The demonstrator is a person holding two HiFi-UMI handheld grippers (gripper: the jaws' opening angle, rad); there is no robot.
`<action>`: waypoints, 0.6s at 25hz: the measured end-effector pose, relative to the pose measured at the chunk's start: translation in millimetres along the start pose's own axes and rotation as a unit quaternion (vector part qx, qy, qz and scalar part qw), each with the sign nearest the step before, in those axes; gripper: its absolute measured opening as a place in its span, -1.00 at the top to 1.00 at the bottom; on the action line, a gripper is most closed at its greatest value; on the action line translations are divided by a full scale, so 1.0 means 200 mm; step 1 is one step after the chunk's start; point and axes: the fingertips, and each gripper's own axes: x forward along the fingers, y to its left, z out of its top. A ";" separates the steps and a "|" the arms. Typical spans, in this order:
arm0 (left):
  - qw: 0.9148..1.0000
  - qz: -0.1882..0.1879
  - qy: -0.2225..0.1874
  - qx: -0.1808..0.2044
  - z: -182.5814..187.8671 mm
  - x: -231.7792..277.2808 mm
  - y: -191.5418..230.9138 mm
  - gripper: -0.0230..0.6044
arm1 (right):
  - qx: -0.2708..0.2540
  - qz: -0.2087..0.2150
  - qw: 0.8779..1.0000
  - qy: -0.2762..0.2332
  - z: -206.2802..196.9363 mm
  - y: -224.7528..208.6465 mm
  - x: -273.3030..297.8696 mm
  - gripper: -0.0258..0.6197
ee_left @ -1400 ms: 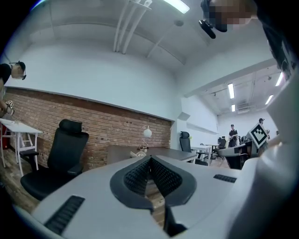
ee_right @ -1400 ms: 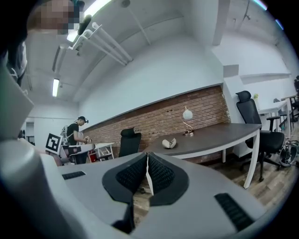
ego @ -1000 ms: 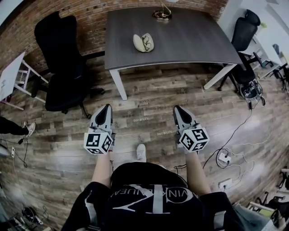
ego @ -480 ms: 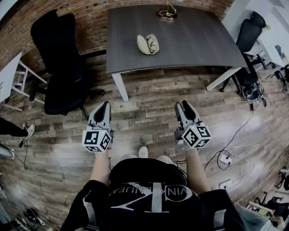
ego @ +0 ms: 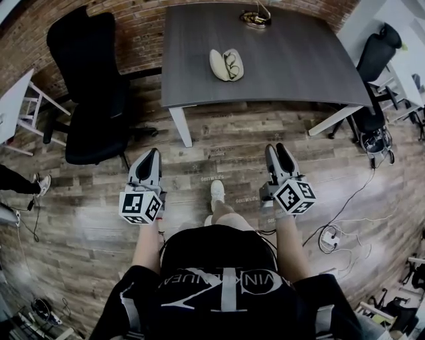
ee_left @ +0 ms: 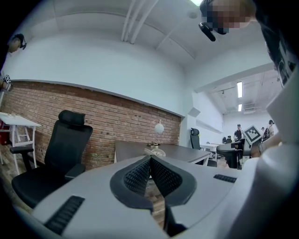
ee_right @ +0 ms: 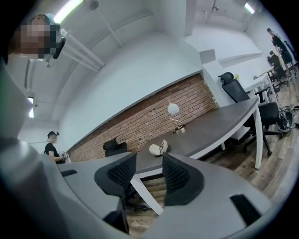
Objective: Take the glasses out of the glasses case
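Nearer the worktop (ego: 285,63) now than a second ago, both claws carried forward over the wooden floor (ego: 219,143). Right claw (ego: 276,149) just opened from pinched to wide apart, nothing between the pads. Left claw (ego: 153,156) pinched tight, pads touching, empty. Ahead and well apart, on the worktop: open glasses case (ego: 219,64), glasses (ego: 233,65) lying inside. Farther back, lamp (ego: 255,16) at the far edge; black chair (ego: 93,86) on the left.

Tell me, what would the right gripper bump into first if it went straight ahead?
Probably the grey table's near edge: the right gripper's jaws, just opened and empty, frame it, and the way there looks free. The glasses case lies farther on the tabletop; depth is unclear.
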 end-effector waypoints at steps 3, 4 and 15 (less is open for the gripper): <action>1.000 0.006 -0.003 0.000 0.00 0.05 0.06 0.88 | -0.004 0.008 1.000 0.003 -0.01 0.00 0.11 0.39; 1.000 0.007 -0.003 0.002 0.00 0.08 0.08 0.88 | -0.004 0.011 1.000 0.004 -0.01 0.00 0.15 0.39; 1.000 0.019 0.001 0.001 0.07 0.44 0.36 0.88 | -0.011 0.040 0.999 0.020 0.02 0.03 0.70 0.39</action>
